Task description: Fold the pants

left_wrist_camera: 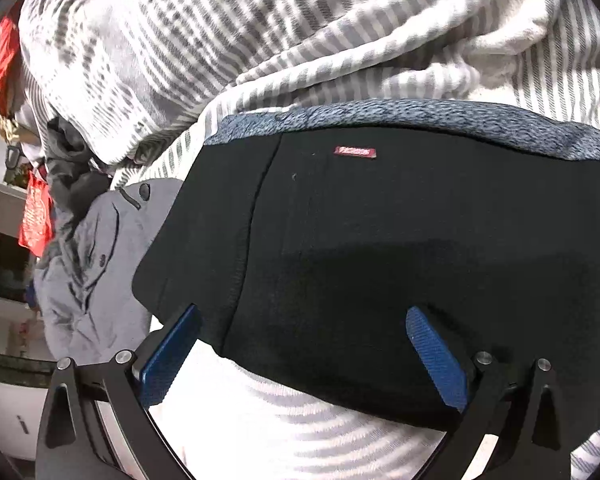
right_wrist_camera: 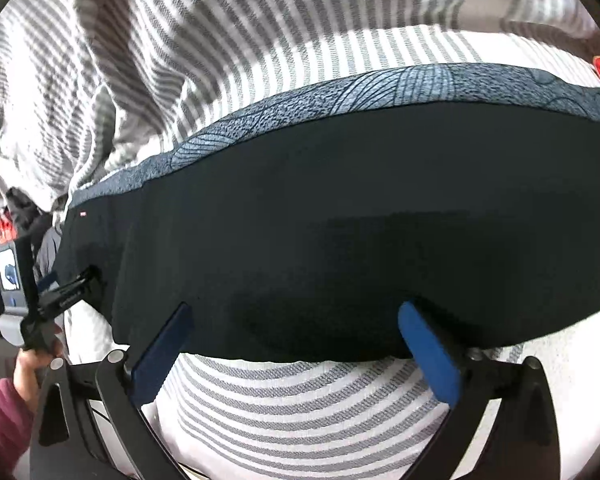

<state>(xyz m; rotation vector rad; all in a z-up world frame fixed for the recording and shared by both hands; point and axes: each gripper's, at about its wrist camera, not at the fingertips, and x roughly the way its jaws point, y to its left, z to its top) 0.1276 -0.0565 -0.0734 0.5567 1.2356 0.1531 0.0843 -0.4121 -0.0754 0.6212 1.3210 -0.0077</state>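
Two grippers spread wide, nothing pinched: left gripper (left_wrist_camera: 304,320) and right gripper (right_wrist_camera: 296,318) poised at near hem of black pants (left_wrist_camera: 380,240), lying flat across striped bedding (right_wrist_camera: 300,408), near its front edge. Likely between folds; next: pinch hem, carry toward patterned blue fabric (right_wrist_camera: 340,92)

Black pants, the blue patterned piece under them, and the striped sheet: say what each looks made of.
Black pants: matte, smooth knit or soft woven cloth, no sheen; a small red woven label sits on them. Blue patterned piece: printed fabric with a speckled, line-drawn pattern, possibly cotton; weave unclear. Striped sheet: woven cotton-like cloth, visible thread texture in its grey and white stripes.
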